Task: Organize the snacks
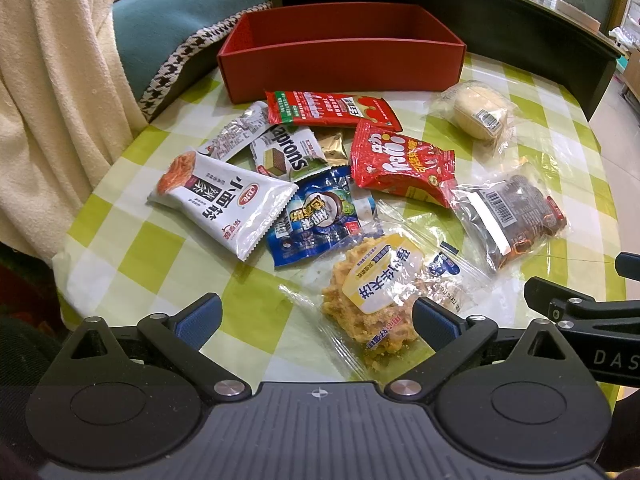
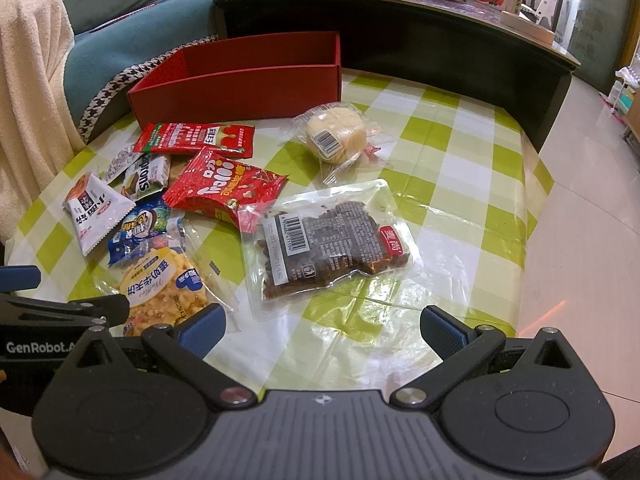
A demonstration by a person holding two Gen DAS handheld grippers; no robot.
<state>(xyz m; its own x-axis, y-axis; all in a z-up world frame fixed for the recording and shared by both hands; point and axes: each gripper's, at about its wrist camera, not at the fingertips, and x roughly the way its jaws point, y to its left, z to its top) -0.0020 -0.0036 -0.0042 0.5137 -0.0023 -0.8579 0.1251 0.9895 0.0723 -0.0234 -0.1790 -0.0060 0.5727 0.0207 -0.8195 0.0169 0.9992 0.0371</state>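
Red cardboard box (image 1: 340,56) sits empty at the far edge of the checked table (image 1: 132,260), snack packets heaped loose just in front of it, none sorted yet; the left hand-held gripper (image 1: 318,316) hangs low with jaws spread wide and empty, its right pad overlapping the waffle packet (image 1: 372,300), likely the first pick. Right wrist view: the right hand-held gripper (image 2: 324,328) likewise gapes empty, lined up on the dark dried-fruit packet (image 2: 332,240), with the pale cake packet (image 2: 336,136) lying nearer the box.
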